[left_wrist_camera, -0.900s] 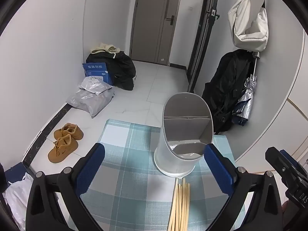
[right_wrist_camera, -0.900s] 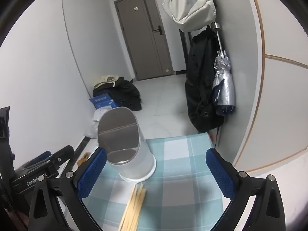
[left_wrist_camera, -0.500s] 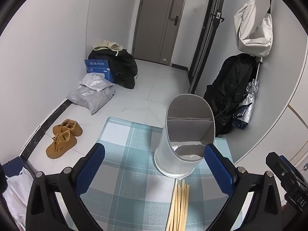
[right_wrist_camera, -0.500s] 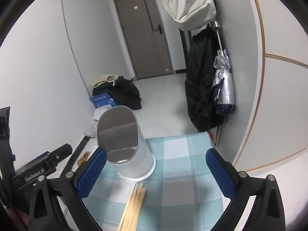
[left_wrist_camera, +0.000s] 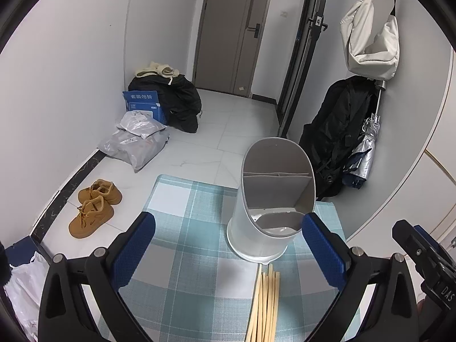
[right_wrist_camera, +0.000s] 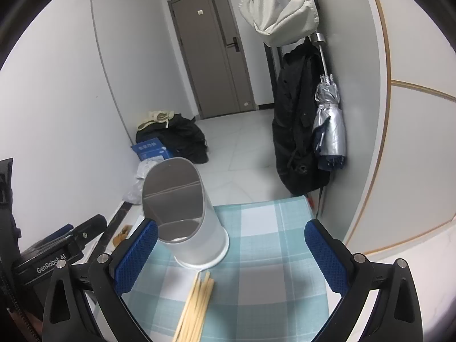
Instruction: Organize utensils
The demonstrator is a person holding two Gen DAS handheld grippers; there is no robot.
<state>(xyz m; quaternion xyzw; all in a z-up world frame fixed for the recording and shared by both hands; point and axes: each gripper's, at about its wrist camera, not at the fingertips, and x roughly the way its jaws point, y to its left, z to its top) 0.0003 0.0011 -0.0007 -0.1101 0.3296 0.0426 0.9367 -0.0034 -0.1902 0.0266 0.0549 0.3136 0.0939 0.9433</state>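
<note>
A white utensil holder (left_wrist_camera: 258,228) (right_wrist_camera: 199,239) with inner dividers stands upright on the blue-and-white checked tablecloth (left_wrist_camera: 188,242) (right_wrist_camera: 273,233). Just in front of it lies a bundle of several pale wooden chopsticks (left_wrist_camera: 265,302) (right_wrist_camera: 196,302), tips toward the holder. My left gripper (left_wrist_camera: 228,253) hovers above the cloth, open, nothing between its blue pads; the holder and chopsticks sit toward its right finger. My right gripper (right_wrist_camera: 230,253) is open too, with the holder near its left finger and the chopsticks below. Each gripper's black body shows at the edge of the other's view.
Beyond the table's far edge is a tiled floor with brown shoes (left_wrist_camera: 94,208), grey parcels (left_wrist_camera: 136,142), a blue box (left_wrist_camera: 142,102) and black bags (left_wrist_camera: 173,99). On the right wall hang a black coat (left_wrist_camera: 339,131), a silver umbrella (right_wrist_camera: 327,128) and a white bag (left_wrist_camera: 370,42).
The left wrist view has tilted up and drawn back slightly, so more of the door and floor shows. The right view is almost the same. Both grippers stay open; holder and chopsticks have not moved.
</note>
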